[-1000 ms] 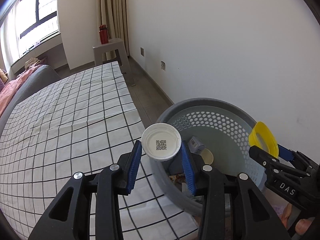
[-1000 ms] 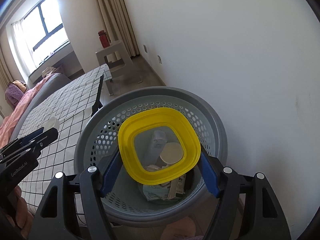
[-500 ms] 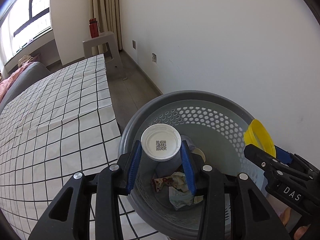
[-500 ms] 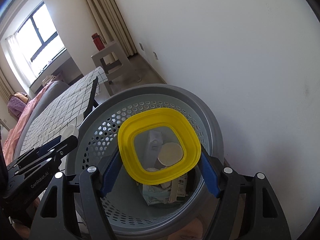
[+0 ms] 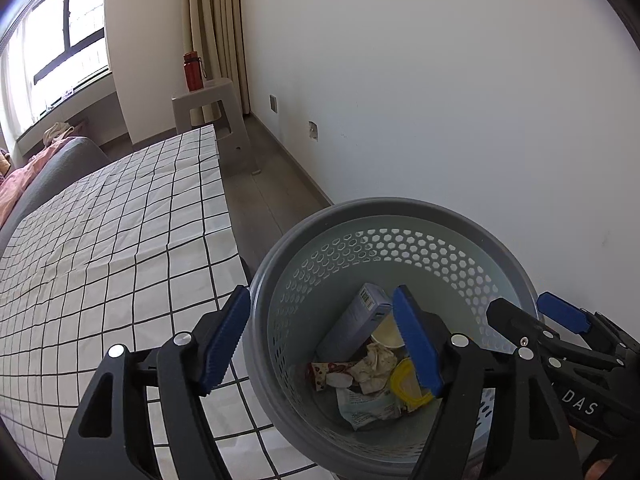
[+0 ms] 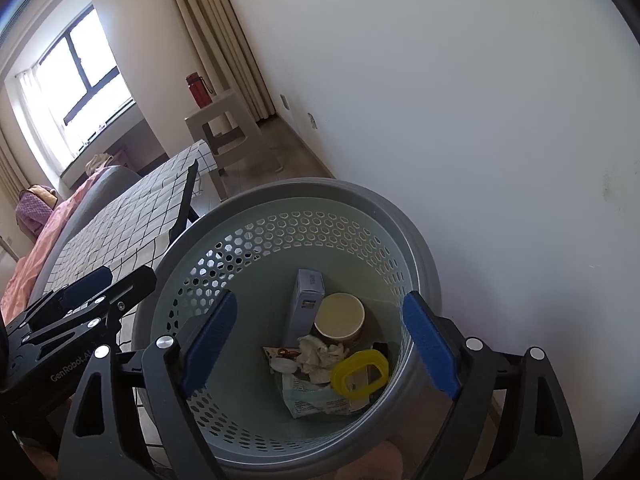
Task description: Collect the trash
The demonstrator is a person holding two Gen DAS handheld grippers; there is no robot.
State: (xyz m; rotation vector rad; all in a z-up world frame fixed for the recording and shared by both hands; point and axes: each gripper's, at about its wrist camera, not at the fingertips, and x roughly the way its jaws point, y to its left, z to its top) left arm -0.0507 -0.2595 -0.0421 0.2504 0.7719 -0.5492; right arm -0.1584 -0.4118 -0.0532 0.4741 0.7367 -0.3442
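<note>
Two tongs hover over a grey perforated waste basket point(image 6: 248, 432), both pointing down into it. The left tongs point(image 5: 320, 344) are opening, blue pads spread wide with nothing between them; one pad sits outside the basket rim, the other over its inside. The right tongs point(image 6: 320, 346) are opening too, pads apart and empty above the basket. At the bottom of the basket lies the trash: a yellow square lid point(image 6: 360, 372), crumpled paper point(image 6: 316, 354), a small white cap point(image 6: 285, 367), a printed wrapper point(image 6: 316, 400), a paper cup point(image 6: 340, 316) and a pale blue carton point(image 6: 304, 304) leaning upright. Just beside the basket is a table with a black-and-white checked cloth point(image 5: 100, 248). Farther off, a grey stool point(image 5: 208, 112) carries a red bottle point(image 5: 193, 72), near beige curtains point(image 5: 218, 20) and a bright window point(image 5: 52, 48).
</note>
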